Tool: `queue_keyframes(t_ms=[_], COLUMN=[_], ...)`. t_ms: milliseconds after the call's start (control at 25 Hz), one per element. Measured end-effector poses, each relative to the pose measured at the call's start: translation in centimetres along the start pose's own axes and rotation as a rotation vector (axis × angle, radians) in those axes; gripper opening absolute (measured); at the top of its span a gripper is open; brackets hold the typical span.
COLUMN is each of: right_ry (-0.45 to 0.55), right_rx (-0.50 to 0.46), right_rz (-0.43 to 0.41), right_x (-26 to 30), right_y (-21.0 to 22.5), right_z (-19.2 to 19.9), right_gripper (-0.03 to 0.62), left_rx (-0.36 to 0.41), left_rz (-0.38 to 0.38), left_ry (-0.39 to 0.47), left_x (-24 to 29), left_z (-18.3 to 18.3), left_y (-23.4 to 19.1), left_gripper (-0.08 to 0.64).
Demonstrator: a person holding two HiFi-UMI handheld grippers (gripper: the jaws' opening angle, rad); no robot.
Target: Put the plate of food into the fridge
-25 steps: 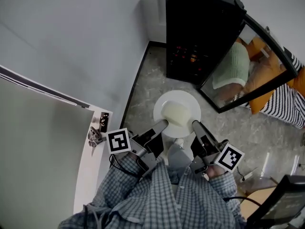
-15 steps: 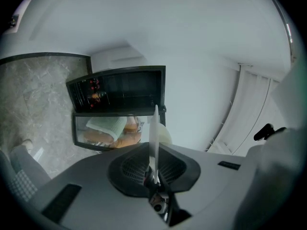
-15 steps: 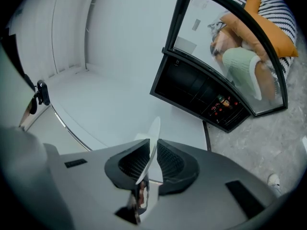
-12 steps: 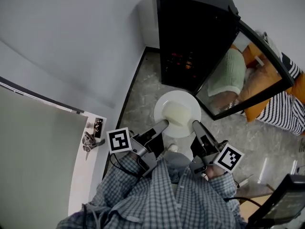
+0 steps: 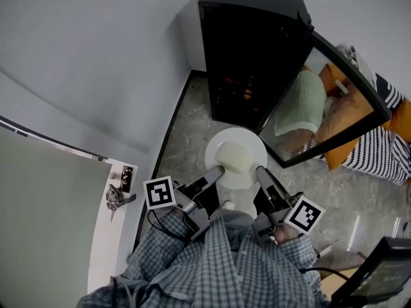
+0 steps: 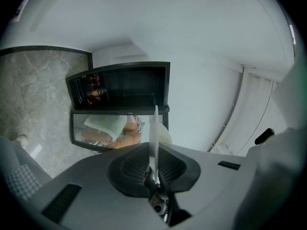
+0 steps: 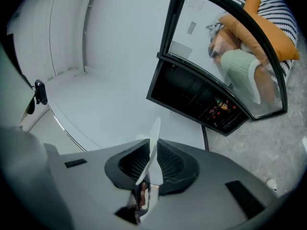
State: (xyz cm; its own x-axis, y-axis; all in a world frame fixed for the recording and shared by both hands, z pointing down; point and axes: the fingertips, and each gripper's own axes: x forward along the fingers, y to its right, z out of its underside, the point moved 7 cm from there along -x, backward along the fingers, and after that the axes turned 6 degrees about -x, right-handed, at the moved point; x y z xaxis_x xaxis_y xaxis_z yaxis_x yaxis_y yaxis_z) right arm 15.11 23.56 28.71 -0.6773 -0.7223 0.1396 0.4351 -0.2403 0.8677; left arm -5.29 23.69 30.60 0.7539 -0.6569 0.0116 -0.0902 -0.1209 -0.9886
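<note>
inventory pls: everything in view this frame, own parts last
fridge: 1, black, against the white wall, open
fridge door: 1, glass in a black frame, swung right
plate: 1, white, held in front of the fridge
food: 1 portion, pale yellow, on the plate
floor: grey marble
door handle: 1, metal, left
striped fabric: black-white, far right
left gripper: grey, shut on plate rim
right gripper: grey, shut on plate rim
shirt: checked, bottom

food (image 5: 234, 156) lies on the plate (image 5: 248, 136), before the fridge (image 5: 250, 43), door (image 5: 324, 101) to its right.
</note>
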Motion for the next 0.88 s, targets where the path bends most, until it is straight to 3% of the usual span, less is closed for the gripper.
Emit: queue_keyframes(t_ms=[880], right_ry=[0.024], right_rx=[-0.014], right_rz=[-0.002], right_x=[-0.53], right_y=[0.18], right_z=[-0.32], right_gripper=[0.054], left_rx=[0.017], left_rz=[-0.006], left_ry=[-0.025], left_x=[0.84], left_z=[0.11], left_y=[0.19], left_gripper=[0.038])
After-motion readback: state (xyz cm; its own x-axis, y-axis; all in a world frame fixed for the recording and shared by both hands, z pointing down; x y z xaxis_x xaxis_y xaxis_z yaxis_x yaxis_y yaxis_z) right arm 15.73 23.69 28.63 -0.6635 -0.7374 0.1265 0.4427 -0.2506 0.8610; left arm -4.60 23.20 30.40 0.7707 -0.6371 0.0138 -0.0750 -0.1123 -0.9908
